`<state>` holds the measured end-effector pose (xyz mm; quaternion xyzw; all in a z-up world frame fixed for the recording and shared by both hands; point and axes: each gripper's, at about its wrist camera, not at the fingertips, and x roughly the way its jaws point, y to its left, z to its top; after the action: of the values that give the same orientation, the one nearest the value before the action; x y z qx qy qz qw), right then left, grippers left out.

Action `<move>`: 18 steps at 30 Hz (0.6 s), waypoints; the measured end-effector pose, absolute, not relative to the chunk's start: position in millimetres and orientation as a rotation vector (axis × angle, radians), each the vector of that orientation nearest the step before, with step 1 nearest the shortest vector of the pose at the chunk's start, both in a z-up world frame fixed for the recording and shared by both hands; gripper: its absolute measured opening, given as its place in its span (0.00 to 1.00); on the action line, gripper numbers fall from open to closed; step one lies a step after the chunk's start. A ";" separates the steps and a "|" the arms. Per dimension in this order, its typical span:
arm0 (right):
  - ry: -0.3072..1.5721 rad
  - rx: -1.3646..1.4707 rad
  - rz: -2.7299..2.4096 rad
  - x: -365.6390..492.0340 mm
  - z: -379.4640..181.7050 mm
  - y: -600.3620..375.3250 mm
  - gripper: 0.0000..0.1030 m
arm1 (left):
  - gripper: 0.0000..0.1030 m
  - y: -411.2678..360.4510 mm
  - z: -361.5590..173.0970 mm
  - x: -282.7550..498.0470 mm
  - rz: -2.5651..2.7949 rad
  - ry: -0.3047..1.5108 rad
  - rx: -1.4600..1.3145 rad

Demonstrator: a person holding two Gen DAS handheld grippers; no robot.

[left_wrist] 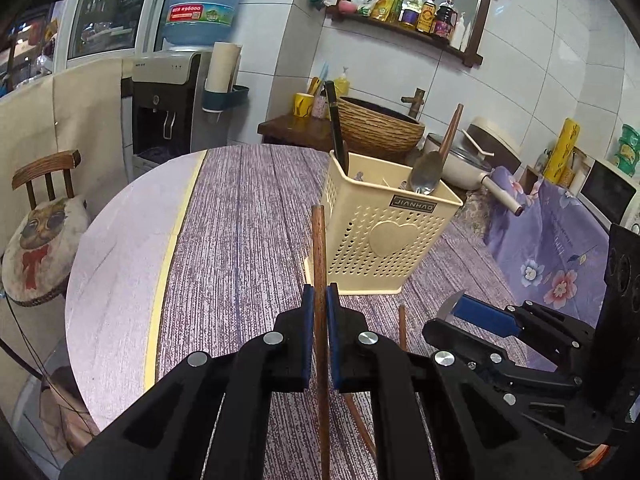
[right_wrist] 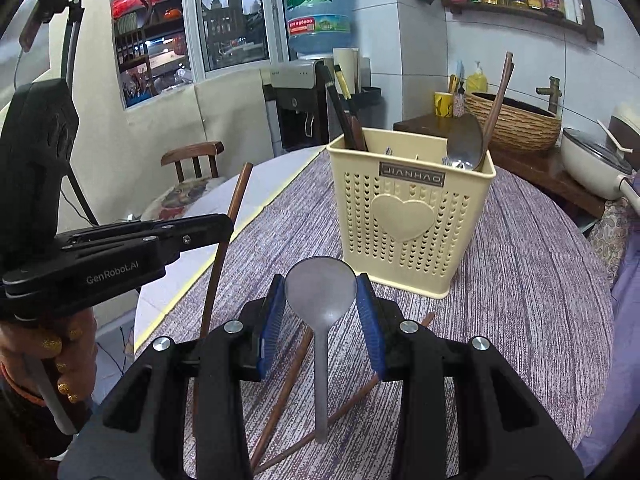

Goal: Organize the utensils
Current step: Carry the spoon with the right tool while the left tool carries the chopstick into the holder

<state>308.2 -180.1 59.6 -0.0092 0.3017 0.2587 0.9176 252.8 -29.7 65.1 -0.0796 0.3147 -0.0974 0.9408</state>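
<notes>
A cream perforated utensil holder (left_wrist: 384, 236) (right_wrist: 412, 216) stands on the round table and holds a metal spoon (left_wrist: 426, 176), a wooden-handled utensil and dark chopsticks (left_wrist: 336, 128). My left gripper (left_wrist: 319, 300) is shut on a brown wooden chopstick (left_wrist: 319, 248), held upright in front of the holder; it also shows in the right wrist view (right_wrist: 224, 248). My right gripper (right_wrist: 320, 284) is shut on the bowl of a grey metal spoon (right_wrist: 321, 292), its handle pointing back toward me. Several brown chopsticks (right_wrist: 288, 392) lie on the table beneath it.
The table wears a purple-grey cloth (left_wrist: 248, 216) with a yellow tape line (left_wrist: 176, 240). A wooden chair (left_wrist: 40, 216) stands left. A water dispenser (left_wrist: 168, 104), woven basin (left_wrist: 380, 124) and pot (left_wrist: 460, 156) are behind. A floral cloth (left_wrist: 552, 248) lies right.
</notes>
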 end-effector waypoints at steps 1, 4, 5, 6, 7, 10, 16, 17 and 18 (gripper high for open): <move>0.618 -0.015 0.532 308.3 60.9 -180.1 0.36 | 0.07 -28.6 67.0 251.7 -0.198 0.636 -0.163; 0.611 -0.009 0.530 307.7 65.5 -181.1 0.36 | 0.07 -26.9 73.0 248.4 -0.202 0.618 -0.164; 0.609 -0.007 0.529 307.9 66.7 -181.7 0.36 | 0.07 -26.8 74.7 247.9 -0.202 0.613 -0.162; 0.607 -0.006 0.530 307.4 67.9 -181.7 0.36 | 0.07 -26.9 76.4 247.4 -0.204 0.608 -0.161; 0.608 -0.006 0.533 307.3 68.9 -181.5 0.36 | 0.07 -27.1 77.9 247.0 -0.205 0.605 -0.161; 0.611 0.002 0.537 307.5 70.6 -182.0 0.36 | 0.07 -27.1 81.1 244.7 -0.211 0.595 -0.159; 0.606 0.020 0.533 309.3 75.0 -186.7 0.36 | 0.07 -23.4 92.1 239.2 -0.237 0.571 -0.172; 0.602 0.022 0.531 309.1 76.6 -187.6 0.36 | 0.07 -22.2 93.3 238.6 -0.241 0.568 -0.174; 0.594 0.026 0.528 309.2 79.3 -188.6 0.36 | 0.07 -22.3 96.2 238.0 -0.240 0.560 -0.170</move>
<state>309.2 -188.6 79.3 0.0125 0.2890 0.2573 0.9220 238.0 -22.3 96.2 -0.0837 0.2752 -0.1179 0.9504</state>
